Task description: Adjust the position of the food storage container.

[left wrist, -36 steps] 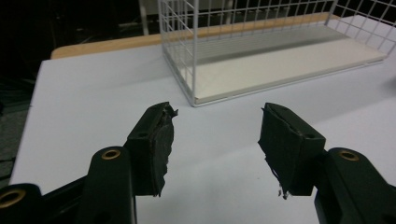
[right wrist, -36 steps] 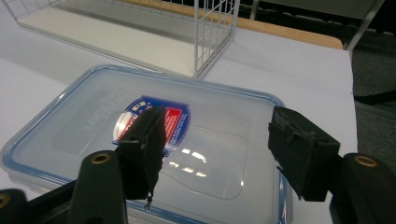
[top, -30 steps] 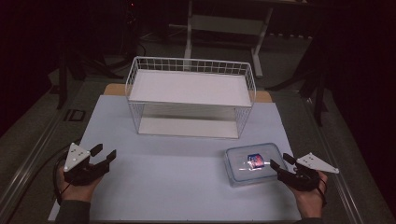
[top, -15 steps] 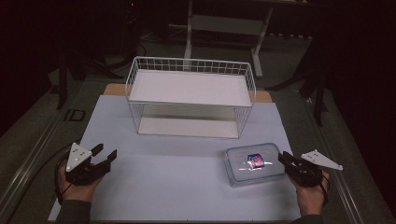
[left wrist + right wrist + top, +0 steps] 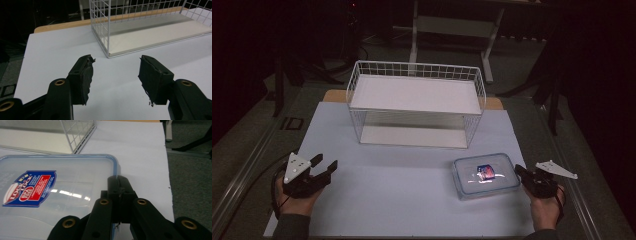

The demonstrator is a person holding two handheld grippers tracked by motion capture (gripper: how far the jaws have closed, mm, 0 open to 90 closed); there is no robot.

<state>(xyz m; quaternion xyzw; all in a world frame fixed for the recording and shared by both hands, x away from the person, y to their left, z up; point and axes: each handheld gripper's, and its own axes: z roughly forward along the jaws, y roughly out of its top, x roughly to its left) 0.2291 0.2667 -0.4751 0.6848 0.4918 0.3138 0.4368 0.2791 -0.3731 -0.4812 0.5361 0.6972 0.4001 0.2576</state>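
Holding my right gripper (image 5: 518,173) at the right edge of the box (image 5: 484,175), I see in the right gripper view that its jaws have just been closing and now meet at the lid's rim (image 5: 115,167); whether they pinch it I cannot tell. The box lies on the mat (image 5: 412,190), in front of the rack (image 5: 417,102). My left gripper (image 5: 326,165) rests apart, jaws spread, empty.
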